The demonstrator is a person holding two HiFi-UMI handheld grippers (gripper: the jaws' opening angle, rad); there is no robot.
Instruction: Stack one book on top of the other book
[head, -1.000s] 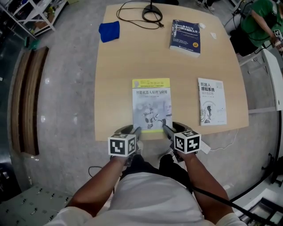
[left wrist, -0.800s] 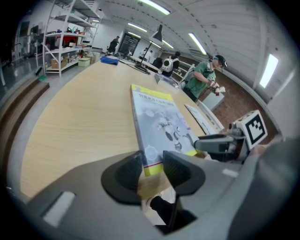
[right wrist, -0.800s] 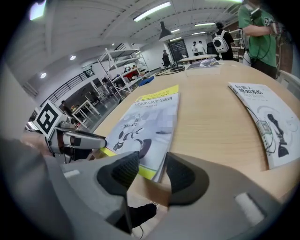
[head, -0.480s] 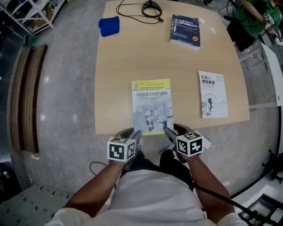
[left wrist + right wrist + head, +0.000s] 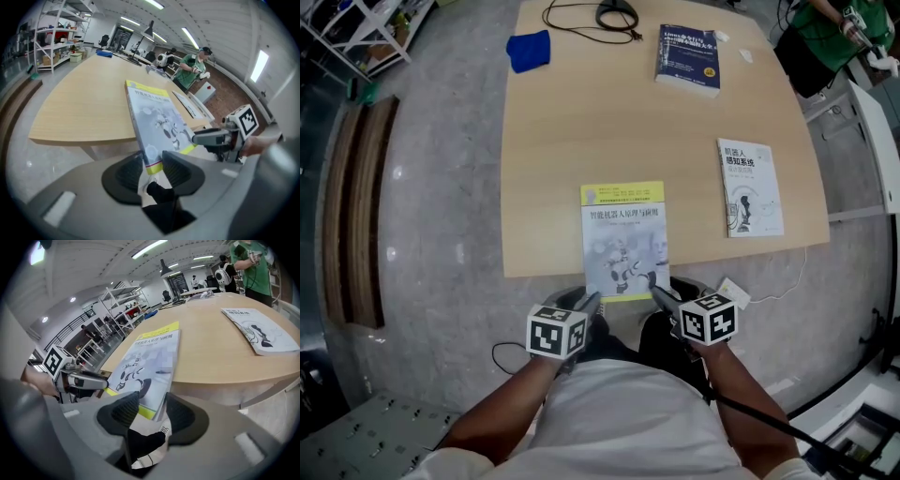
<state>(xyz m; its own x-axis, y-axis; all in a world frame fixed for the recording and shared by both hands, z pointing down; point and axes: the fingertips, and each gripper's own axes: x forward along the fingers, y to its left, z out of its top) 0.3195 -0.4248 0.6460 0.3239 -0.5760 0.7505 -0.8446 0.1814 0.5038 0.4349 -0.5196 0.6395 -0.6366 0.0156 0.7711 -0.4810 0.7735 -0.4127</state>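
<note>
A yellow-and-grey book (image 5: 623, 239) lies at the table's near edge, its near end sticking out past the edge. My left gripper (image 5: 589, 302) is shut on the book's near left corner, which sits between the pads in the left gripper view (image 5: 153, 161). My right gripper (image 5: 661, 295) is shut on the near right corner, seen between the pads in the right gripper view (image 5: 152, 411). A white book (image 5: 750, 187) lies flat to the right. A dark blue book (image 5: 687, 60) lies at the far right of the table.
The light wooden table (image 5: 553, 169) also carries a blue cloth (image 5: 530, 50) at the far left and a black cable (image 5: 600, 17) at the back. A person in green (image 5: 820, 28) stands beyond the far right corner. Grey floor lies around the table.
Both grippers have drawn back towards me with the yellow-and-grey book, which has slid along the table until its near end overhangs the front edge.
</note>
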